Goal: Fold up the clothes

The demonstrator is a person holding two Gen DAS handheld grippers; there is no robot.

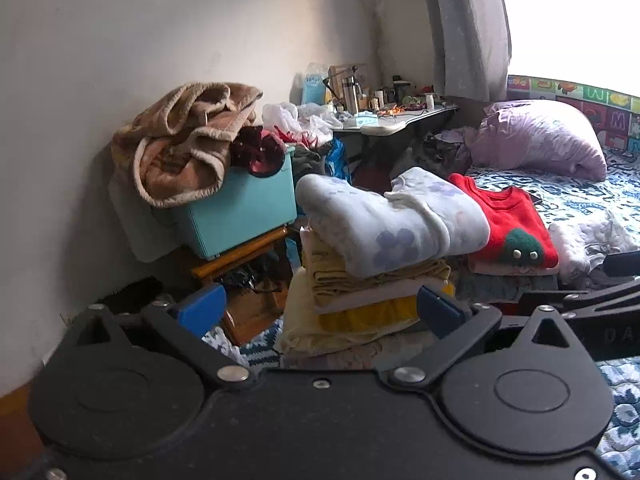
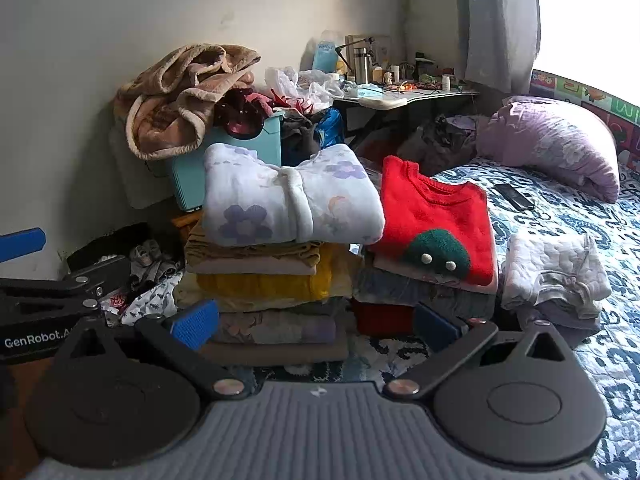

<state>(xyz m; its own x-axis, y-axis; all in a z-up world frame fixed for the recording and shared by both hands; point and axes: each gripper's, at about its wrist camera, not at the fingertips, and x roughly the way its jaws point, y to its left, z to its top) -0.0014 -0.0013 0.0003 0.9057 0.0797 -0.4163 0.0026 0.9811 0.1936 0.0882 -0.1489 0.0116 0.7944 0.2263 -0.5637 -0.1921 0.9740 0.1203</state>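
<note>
Resting on the patterned bed (image 2: 560, 216) are three piles of folded clothes: a tall stack topped by a floral fleece garment (image 2: 292, 204), a lower stack under a red sweater (image 2: 436, 216), and a small white quilted pile (image 2: 556, 276). Both the left hand-held gripper (image 1: 318, 312) and the right hand-held gripper (image 2: 316, 324) hover released, jaws spread, grasping nothing. Crumpled dark garments (image 2: 440, 144) near the lilac pillow (image 2: 556, 140) look unfolded, so some folding may remain.

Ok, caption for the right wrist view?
Open right hand-held gripper faces two stacks of folded clothes, floral fleece and red sweater on top.
</note>
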